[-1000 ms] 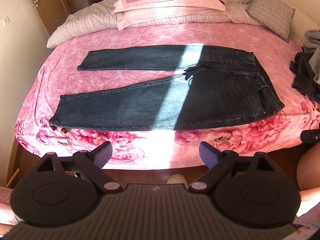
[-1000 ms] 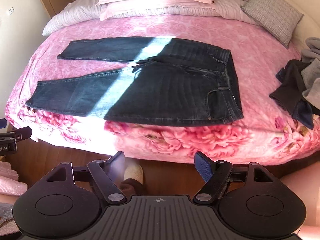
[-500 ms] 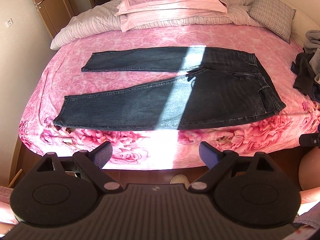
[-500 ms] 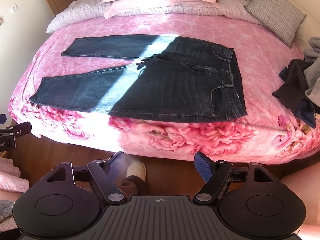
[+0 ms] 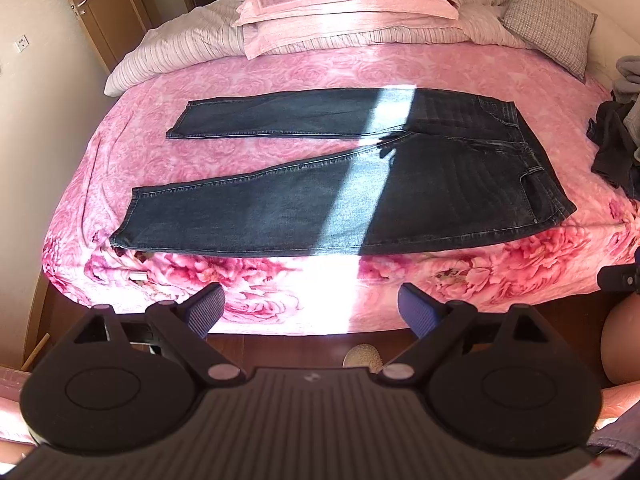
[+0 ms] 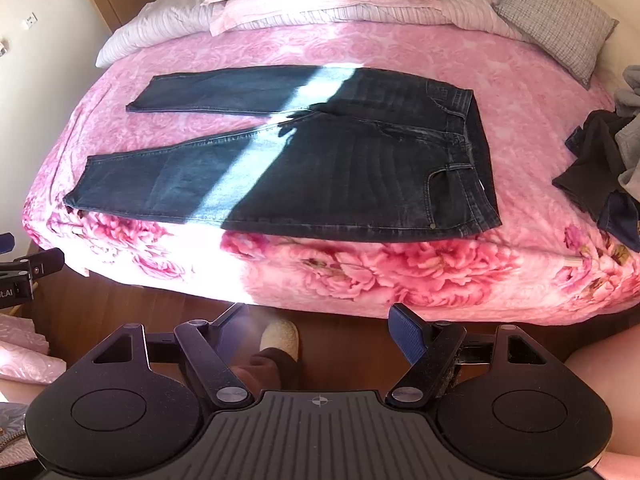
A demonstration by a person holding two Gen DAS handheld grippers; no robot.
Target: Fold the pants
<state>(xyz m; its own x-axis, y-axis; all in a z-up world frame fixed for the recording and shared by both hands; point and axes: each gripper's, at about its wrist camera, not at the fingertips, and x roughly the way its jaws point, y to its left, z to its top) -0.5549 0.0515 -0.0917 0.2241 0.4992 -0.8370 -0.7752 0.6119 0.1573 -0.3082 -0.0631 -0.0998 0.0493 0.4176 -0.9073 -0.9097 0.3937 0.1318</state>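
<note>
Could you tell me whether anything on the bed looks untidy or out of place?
The jeans lie flat with legs splayed apart. The only mess is a crumpled heap of dark and grey clothes at the bed's right edge.

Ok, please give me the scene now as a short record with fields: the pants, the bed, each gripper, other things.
pants: dark jeans spread flat, legs apart, unfolded
surface: pink floral bedspread
left gripper: open, empty, off the bed edge
right gripper: open, empty, off the bed edge
other: dark clothes pile beside the waistband; grey cushion; pillows
</note>
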